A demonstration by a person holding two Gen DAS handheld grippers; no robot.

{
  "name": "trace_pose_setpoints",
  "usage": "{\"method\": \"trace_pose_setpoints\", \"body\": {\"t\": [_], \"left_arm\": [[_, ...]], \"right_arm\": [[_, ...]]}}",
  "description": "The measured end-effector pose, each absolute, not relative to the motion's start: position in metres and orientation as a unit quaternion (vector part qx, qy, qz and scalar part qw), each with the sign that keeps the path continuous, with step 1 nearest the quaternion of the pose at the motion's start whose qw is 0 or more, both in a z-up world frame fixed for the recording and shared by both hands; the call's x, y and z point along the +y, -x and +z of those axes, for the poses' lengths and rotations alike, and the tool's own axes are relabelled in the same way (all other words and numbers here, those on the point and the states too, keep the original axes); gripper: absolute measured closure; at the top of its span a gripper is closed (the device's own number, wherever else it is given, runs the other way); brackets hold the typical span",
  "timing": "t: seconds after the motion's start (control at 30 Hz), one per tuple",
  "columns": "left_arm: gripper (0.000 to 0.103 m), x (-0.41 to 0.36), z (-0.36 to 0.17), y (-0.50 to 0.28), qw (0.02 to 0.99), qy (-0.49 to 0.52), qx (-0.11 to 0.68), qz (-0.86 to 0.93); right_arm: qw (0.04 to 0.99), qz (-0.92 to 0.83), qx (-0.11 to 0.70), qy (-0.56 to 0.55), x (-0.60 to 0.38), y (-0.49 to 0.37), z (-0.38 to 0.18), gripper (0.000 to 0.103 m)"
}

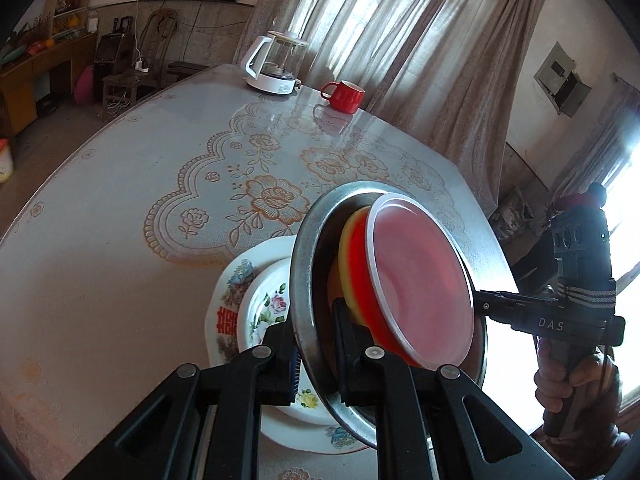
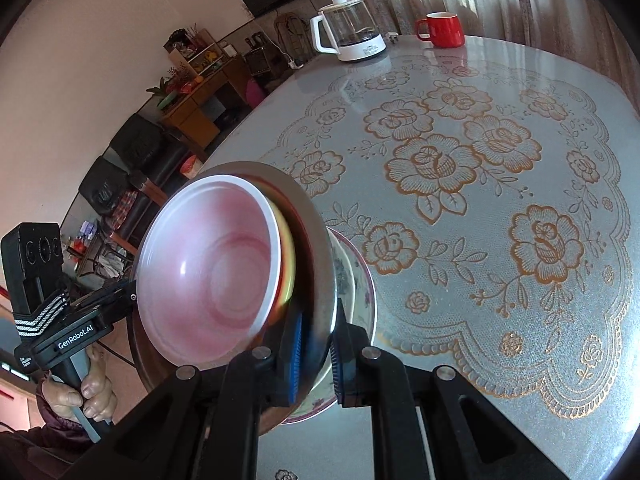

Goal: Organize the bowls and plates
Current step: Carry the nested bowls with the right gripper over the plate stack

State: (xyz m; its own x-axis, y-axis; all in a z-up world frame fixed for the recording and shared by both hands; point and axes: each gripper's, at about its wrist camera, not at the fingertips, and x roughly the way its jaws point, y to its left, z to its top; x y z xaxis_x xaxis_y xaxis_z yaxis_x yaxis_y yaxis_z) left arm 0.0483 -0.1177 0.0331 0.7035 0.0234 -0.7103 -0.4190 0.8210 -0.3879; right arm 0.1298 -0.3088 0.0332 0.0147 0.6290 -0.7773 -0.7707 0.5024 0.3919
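A steel bowl (image 1: pixel 490 248) (image 2: pixel 314 216) holds a yellow-and-red bowl (image 1: pixel 352 248) (image 2: pixel 289 256), and a pink bowl with a white rim (image 1: pixel 420 276) (image 2: pixel 208 264) is nested on top. My left gripper (image 1: pixel 316 344) (image 2: pixel 134 296) is shut on the steel rim at one side. My right gripper (image 2: pixel 318 340) (image 1: pixel 478 306) is shut on the opposite rim. Beneath the stack, two white floral plates (image 1: pixel 236 308) (image 2: pixel 362 280) lie on the table, the smaller on the larger. The bowls hide most of them.
The table (image 1: pixel 120 200) (image 2: pixel 500 320) has a glossy cover printed with roses. At its far edge stand a glass kettle with a white base (image 1: pixel 276 64) (image 2: pixel 352 32) and a red mug (image 1: pixel 344 94) (image 2: pixel 442 28). Curtains hang behind; cabinets and chairs line the wall.
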Motion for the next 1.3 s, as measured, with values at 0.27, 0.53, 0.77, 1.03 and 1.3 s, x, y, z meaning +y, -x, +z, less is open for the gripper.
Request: {"method": "trace_pose_setpoints", "body": {"t": [0.27,0.53,0.77,1.03,1.3], "left_arm": [[0.091,-0.095,0.007,-0.042,0.862,0.293,0.386,0.146],[0.089,-0.088,-0.019,-0.049,0.846,0.300,0.415,0.147],[0.088,-0.084,-0.016,-0.055,0.851,0.297,0.410,0.138],[0.086,-0.078,-0.015,-0.052,0.850,0.309,0.405,0.133],[0.080,-0.069,-0.008,-0.038,0.852,0.326,0.385,0.140]], "right_arm": [[0.695,0.496,0.513,0.086,-0.279,-0.124,0.019,0.092],[0.695,0.478,0.528,0.104,-0.266,-0.127,0.001,0.092],[0.693,0.468,0.541,0.087,-0.274,-0.134,-0.007,0.089],[0.695,0.471,0.540,0.068,-0.280,-0.136,0.000,0.089],[0.694,0.470,0.543,0.063,-0.283,-0.137,-0.003,0.088]]}}
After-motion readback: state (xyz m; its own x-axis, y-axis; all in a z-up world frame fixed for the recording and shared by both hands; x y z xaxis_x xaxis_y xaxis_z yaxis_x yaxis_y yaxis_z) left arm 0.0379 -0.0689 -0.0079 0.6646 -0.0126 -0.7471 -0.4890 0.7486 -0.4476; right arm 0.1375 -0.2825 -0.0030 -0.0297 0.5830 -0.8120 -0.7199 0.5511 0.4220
